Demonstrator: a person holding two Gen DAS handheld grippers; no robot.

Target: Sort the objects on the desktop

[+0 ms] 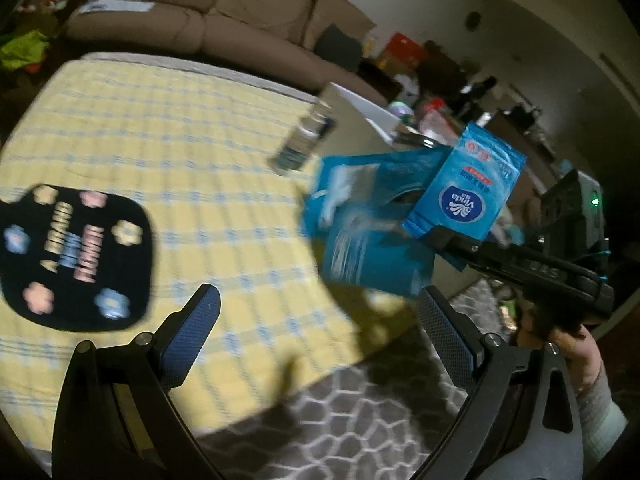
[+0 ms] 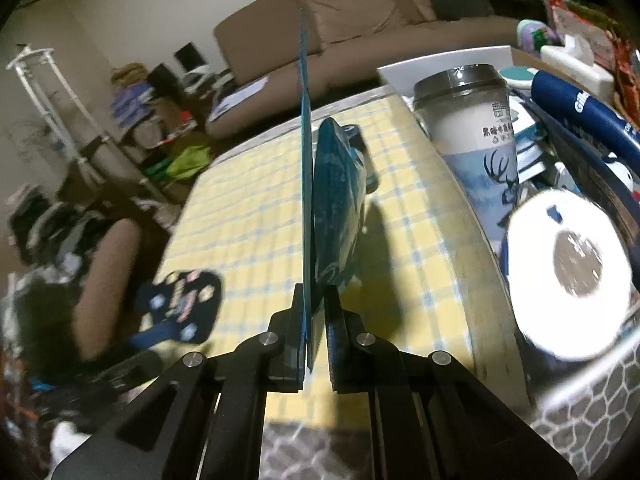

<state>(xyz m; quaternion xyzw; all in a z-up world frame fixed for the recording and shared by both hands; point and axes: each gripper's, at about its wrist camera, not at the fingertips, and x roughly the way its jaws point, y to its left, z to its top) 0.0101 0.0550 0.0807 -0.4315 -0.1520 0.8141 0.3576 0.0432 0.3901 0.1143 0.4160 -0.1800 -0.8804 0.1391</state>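
Observation:
My right gripper (image 2: 316, 300) is shut on a blue Vinda tissue pack (image 2: 334, 216), seen edge-on above the yellow checked tablecloth (image 2: 248, 216). In the left wrist view the same gripper (image 1: 434, 236) holds the Vinda pack (image 1: 464, 188) in the air, with another blue packet (image 1: 368, 216) right behind it. My left gripper (image 1: 320, 312) is open and empty, low over the table's near edge. A black coaster with flowers (image 1: 76, 256) lies on the cloth to the left; it also shows in the right wrist view (image 2: 184, 304).
A clear glass bottle (image 1: 304, 140) stands at the far side of the table. A bin (image 2: 404, 76) on the right holds a milk-tea cup (image 2: 476, 128), a tape roll (image 2: 572, 276) and a blue Gillette can (image 2: 588, 112). A brown sofa (image 1: 224, 12) is behind; patterned rug (image 1: 360, 420) below.

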